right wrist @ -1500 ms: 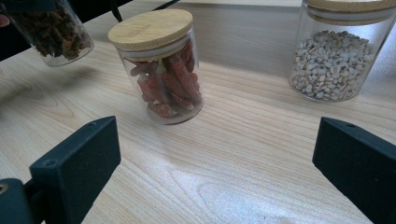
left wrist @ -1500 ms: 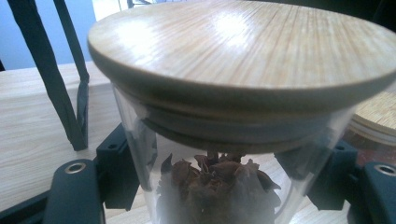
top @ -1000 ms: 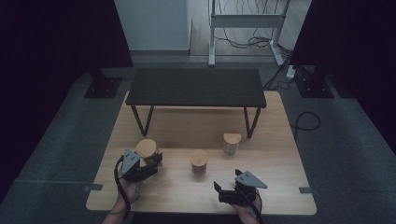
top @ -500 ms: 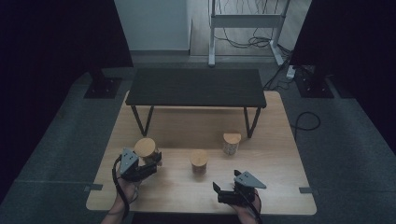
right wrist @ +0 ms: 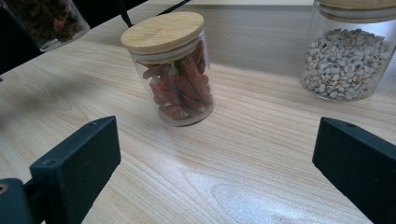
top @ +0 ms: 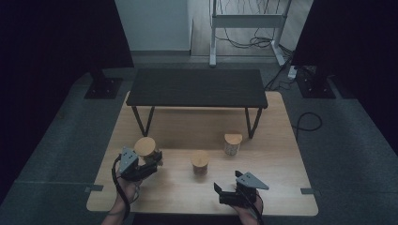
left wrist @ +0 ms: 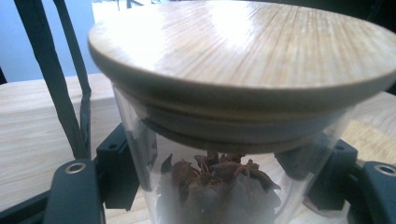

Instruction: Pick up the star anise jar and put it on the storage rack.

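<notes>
My left gripper (top: 151, 160) is shut on a glass jar of star anise (top: 144, 146) with a round wooden lid (left wrist: 243, 51), at the table's left. Its jaws press on the glass from both sides just below the lid. In the right gripper view this jar (right wrist: 46, 21) hangs at the top left, off the tabletop. My right gripper (top: 219, 194) stands open near the front edge with nothing between its jaws. It points toward a jar of red dried chillies (right wrist: 175, 65) standing mid-table (top: 200, 162). A jar of pale grains (right wrist: 345, 56) stands farther right (top: 232, 143).
A low black bench (top: 196, 88) on thin legs stands across the back half of the wooden table (top: 281, 154). Bare wood lies between the jars and the front edge. Dark floor and cables surround the table.
My left gripper has edged slightly left with the star anise jar in it. The right gripper and the other two jars have stayed put.
</notes>
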`<state>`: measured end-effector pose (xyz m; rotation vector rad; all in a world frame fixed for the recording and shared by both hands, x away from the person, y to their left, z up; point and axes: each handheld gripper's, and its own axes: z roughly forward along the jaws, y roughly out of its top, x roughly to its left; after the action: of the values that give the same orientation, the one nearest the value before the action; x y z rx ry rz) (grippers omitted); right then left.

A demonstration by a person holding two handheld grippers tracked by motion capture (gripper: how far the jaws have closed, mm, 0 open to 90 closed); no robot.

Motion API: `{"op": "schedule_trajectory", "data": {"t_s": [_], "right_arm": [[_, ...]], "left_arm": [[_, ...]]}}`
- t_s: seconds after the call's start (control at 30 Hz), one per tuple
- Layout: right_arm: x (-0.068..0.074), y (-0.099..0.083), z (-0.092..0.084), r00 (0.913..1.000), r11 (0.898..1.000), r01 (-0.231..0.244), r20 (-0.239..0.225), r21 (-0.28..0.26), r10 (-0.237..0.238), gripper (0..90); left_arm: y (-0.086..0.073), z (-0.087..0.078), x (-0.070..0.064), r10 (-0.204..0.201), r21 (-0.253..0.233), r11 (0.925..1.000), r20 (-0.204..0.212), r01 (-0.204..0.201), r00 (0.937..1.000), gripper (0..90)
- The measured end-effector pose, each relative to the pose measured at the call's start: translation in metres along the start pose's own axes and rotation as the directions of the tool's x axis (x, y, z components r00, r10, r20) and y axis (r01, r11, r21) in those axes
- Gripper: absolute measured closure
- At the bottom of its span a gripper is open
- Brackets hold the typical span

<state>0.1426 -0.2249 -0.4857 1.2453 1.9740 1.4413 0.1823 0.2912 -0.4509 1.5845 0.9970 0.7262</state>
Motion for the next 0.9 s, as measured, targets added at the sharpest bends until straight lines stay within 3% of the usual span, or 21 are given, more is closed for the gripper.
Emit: {"op": "schedule_trajectory", "data": {"t_s": [0.5,0.9], "right_arm": [[0.000,0.000,-0.001,1.0000,1.000,-0.004,0.007,-0.004,0.004,0.6],[0.000,0.000,-0.002,0.9999,1.000,-0.003,0.010,-0.007,0.003,0.6]], "left_arm": [[0.031,-0.001,-0.002,0.032,-0.059,0.9977,0.009,-0.032,0.9994,26.3],[0.041,-0.001,-0.004,0.033,-0.066,0.9973,0.011,-0.032,0.9994,26.3]]}}
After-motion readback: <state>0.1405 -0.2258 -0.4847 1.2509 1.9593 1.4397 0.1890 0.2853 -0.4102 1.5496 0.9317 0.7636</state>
